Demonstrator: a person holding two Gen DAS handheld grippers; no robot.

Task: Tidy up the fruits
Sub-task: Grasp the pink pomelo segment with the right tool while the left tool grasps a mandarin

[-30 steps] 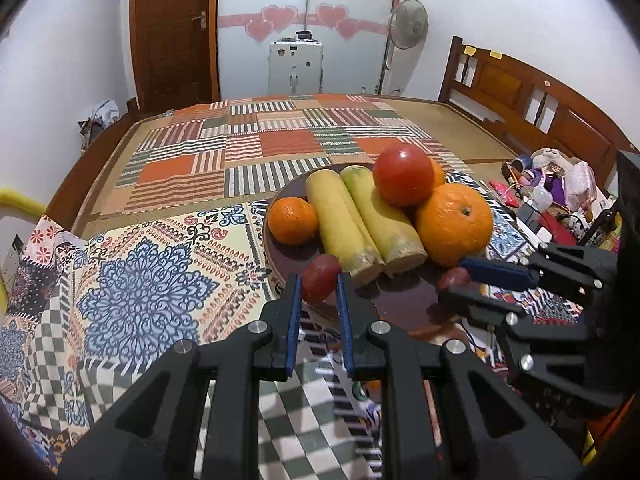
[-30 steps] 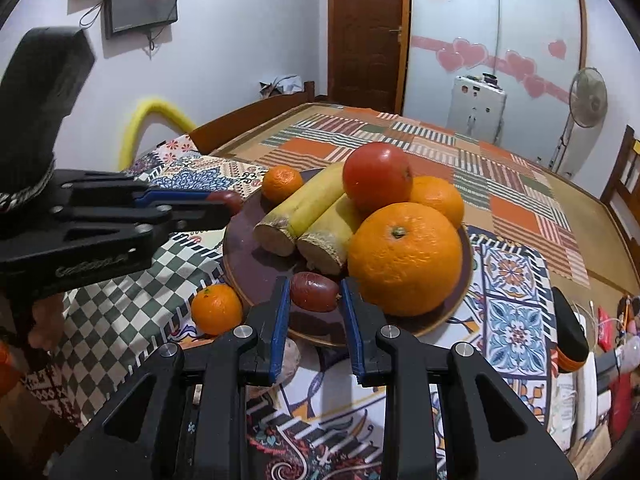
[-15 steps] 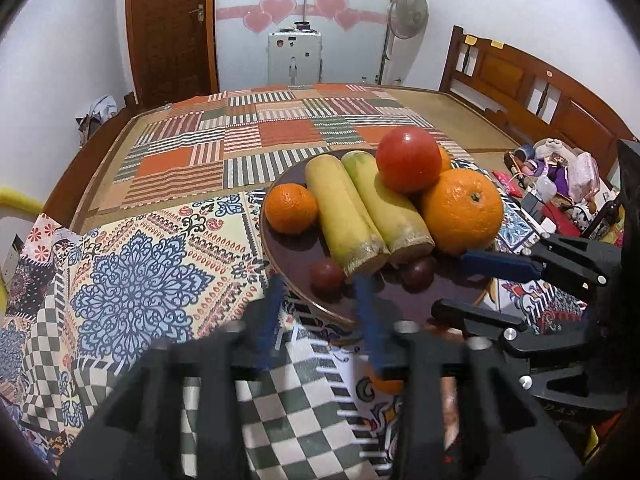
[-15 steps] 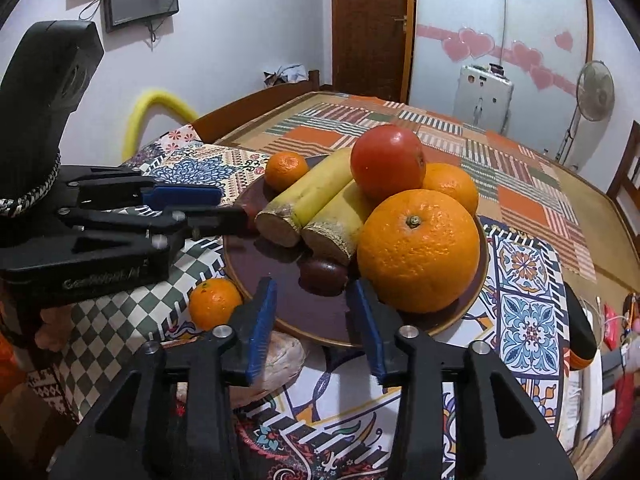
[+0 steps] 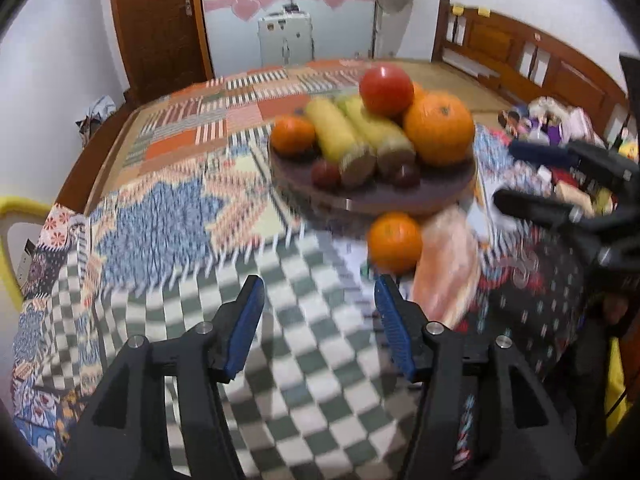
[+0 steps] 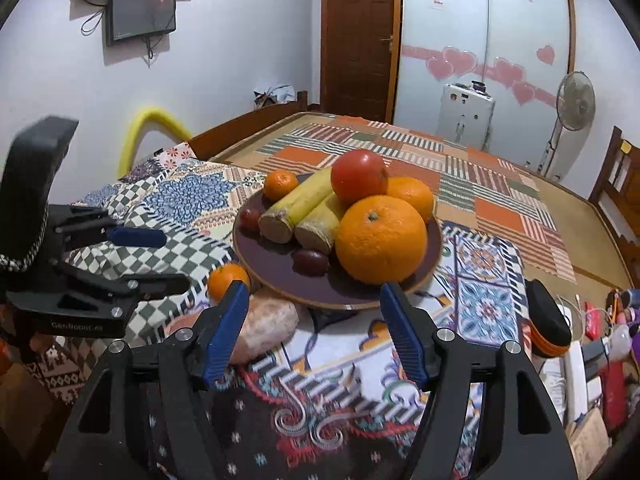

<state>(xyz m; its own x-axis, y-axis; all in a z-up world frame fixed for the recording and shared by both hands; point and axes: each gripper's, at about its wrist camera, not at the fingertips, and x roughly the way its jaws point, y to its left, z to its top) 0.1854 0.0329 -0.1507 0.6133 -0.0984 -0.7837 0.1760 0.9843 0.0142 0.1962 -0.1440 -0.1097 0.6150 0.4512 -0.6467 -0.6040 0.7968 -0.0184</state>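
Left gripper [image 5: 318, 314] wide open, empty, over checkered cloth [image 5: 304, 360]. Small orange [image 5: 394, 242] just beyond, beside loaded plate [image 5: 440, 196]. View blurred.

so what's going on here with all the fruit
A person holds two grippers over a patterned cloth. Both the left gripper and right gripper are open and empty. The plate holds oranges, a tomato, two yellow stalks and two small dark red fruits. One small orange lies off the plate beside it.
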